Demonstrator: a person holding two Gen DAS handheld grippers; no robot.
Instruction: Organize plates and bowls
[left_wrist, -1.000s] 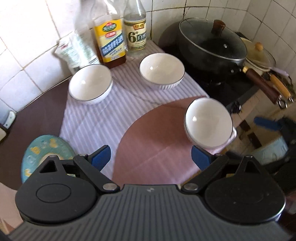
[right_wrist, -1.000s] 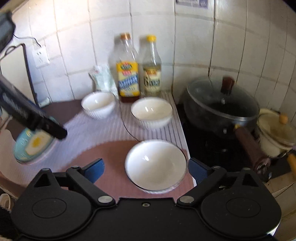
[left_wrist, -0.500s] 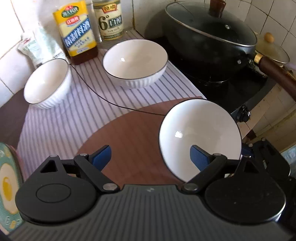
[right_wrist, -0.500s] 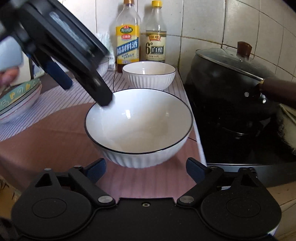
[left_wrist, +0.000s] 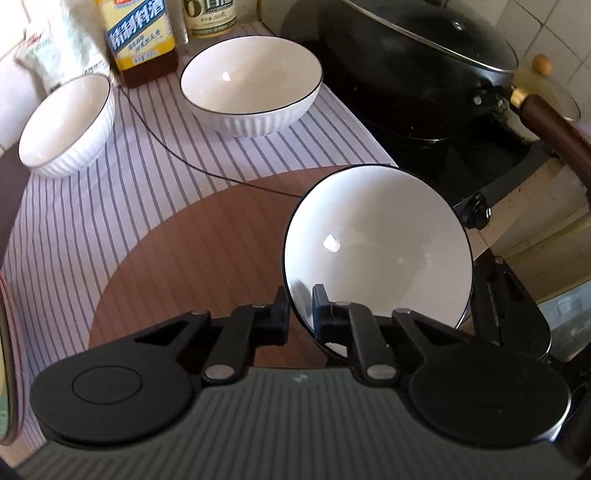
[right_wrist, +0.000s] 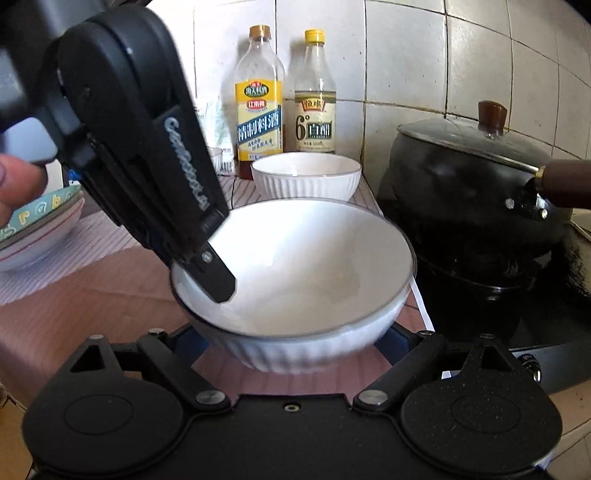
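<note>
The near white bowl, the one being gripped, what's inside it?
Inside the near bowl there is no food, only one finger of the left gripper, shut on the rim. That finger covers a patch of the inner wall.

Left gripper pinching rim of white bowl; right gripper spread wide around it.

The yellow-labelled bottle read "料酒"; the clear bottle showed "6°" on its label.
</note>
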